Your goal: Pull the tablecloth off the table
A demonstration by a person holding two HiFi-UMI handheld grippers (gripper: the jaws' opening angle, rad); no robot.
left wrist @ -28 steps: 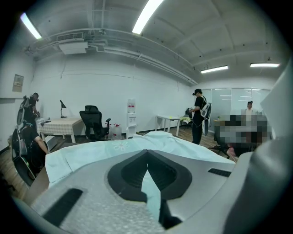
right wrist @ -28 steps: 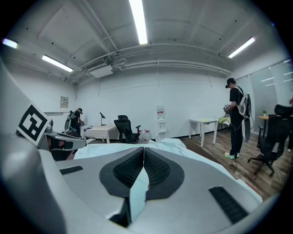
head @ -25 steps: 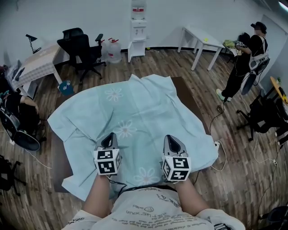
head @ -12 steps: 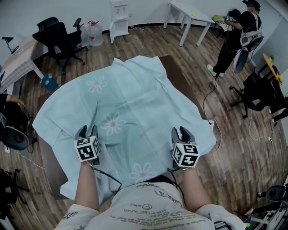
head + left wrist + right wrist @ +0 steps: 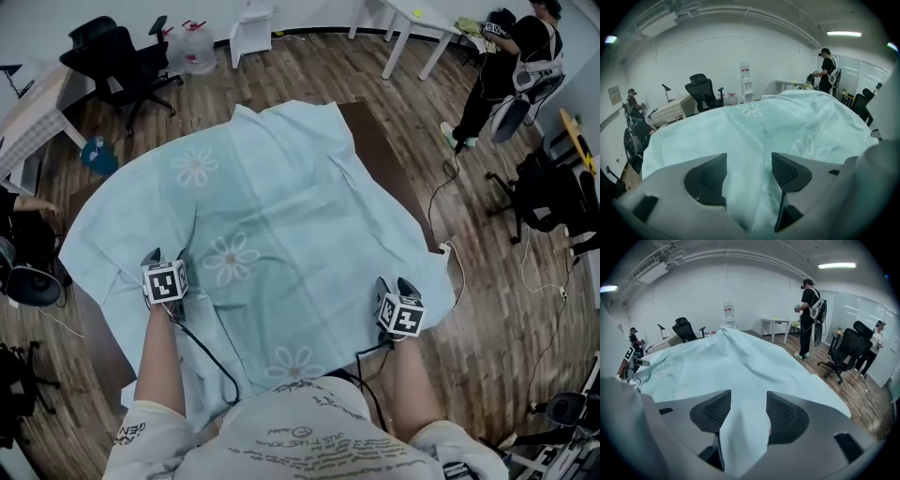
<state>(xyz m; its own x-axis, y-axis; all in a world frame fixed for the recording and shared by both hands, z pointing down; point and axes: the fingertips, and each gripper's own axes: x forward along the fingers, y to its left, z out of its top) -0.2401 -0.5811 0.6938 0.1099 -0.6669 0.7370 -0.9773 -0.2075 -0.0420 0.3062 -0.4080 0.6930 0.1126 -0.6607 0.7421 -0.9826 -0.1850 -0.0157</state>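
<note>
A pale blue tablecloth with white flowers drapes crookedly over a dark brown table. My left gripper rests on the cloth near its left front part. Its jaws are opening, and a raised fold of the cloth stands loosely between them. My right gripper sits at the cloth's right front edge. Its jaws are opening too, with a peak of the cloth between the pads. The cloth stretches away ahead of both grippers.
A black office chair and water jugs stand at the back left. A white table and a standing person are at the back right. A cable and another chair lie to the right.
Both grippers have moved apart sideways along the cloth's near side. Their jaws, shut a second ago, now stand wide with cloth folds between them.
</note>
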